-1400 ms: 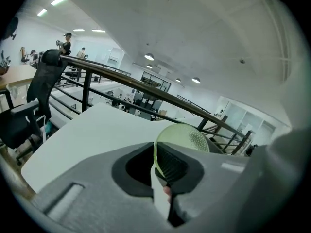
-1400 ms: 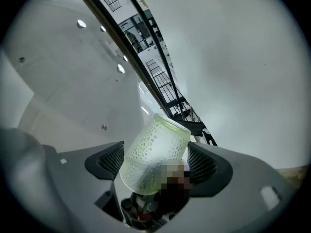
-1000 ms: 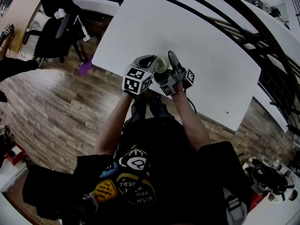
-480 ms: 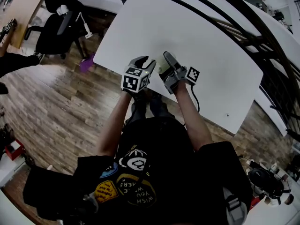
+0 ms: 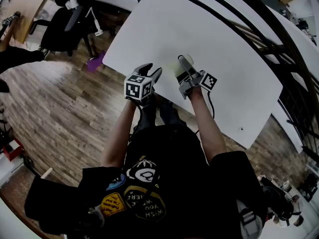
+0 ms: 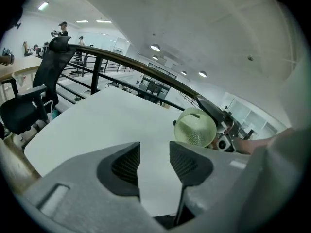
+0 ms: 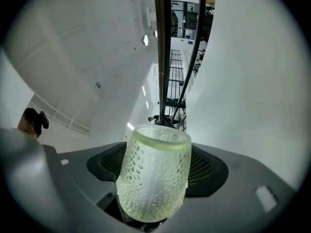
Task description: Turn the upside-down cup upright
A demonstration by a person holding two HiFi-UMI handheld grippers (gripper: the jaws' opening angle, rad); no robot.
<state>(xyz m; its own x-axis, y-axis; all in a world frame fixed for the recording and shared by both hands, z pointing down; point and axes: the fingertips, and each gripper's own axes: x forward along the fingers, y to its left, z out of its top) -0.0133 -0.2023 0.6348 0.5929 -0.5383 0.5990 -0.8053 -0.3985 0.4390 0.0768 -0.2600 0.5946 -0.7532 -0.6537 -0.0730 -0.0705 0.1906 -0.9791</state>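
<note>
A pale green dimpled cup (image 7: 153, 178) sits between the pads of my right gripper (image 7: 156, 164). That gripper's jaws are closing and grip the cup's sides, with its rim pointing away from the camera. In the head view the cup (image 5: 175, 66) is held near the white table's (image 5: 199, 29) front edge by the right gripper (image 5: 182, 62). My left gripper (image 5: 150, 72) hangs apart to the cup's left, its jaws opening with nothing between them. From the left gripper (image 6: 154, 161) view, the cup (image 6: 195, 127) lies sideways in the air with its mouth facing that camera.
A black office chair (image 5: 65, 24) stands on the wood floor left of the table, with a purple object (image 5: 93, 62) near the table's corner. Dark railings (image 5: 259, 34) run behind the table. A small dark speck (image 5: 241, 129) marks the table's right end.
The left gripper has opened, let go of the cup, and drawn back to the left and down. The right gripper has rolled with the cup in it.
</note>
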